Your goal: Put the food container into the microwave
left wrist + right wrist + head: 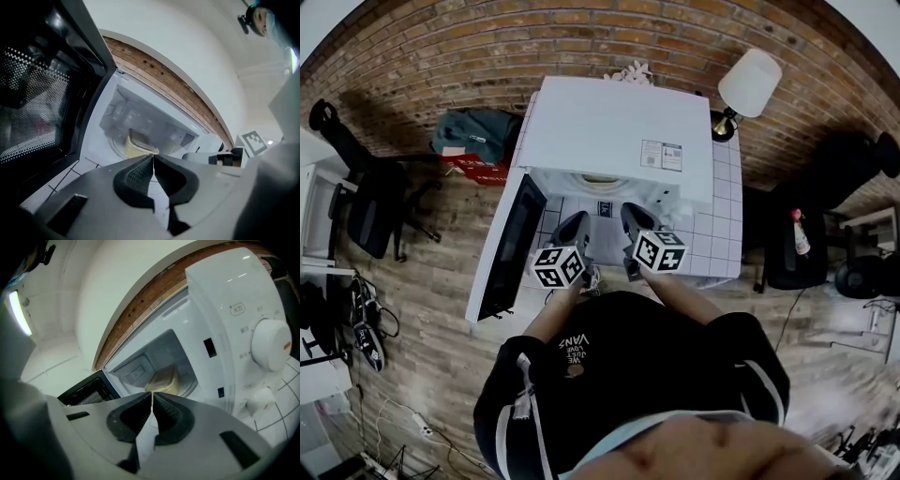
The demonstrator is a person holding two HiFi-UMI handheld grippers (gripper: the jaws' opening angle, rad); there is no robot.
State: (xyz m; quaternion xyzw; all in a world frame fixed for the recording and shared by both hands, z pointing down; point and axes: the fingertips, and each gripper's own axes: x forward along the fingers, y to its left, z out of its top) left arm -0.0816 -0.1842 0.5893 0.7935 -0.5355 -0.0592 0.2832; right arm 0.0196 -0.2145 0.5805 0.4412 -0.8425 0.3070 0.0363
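Head view shows my left gripper (573,228) and right gripper (636,220) before the open microwave (619,122), both jaw pairs pressed together, empty. The container (139,145) sits inside, at twelve o'clock of my tips.

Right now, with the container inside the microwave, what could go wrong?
1. The door stands wide open beside the left gripper. A sideways move might knock it, and it needs shutting before any heating.
2. The right gripper and the left one, both shut and empty, sit close together before the microwave, so they might bump each other.

The container itself looks safely inside.
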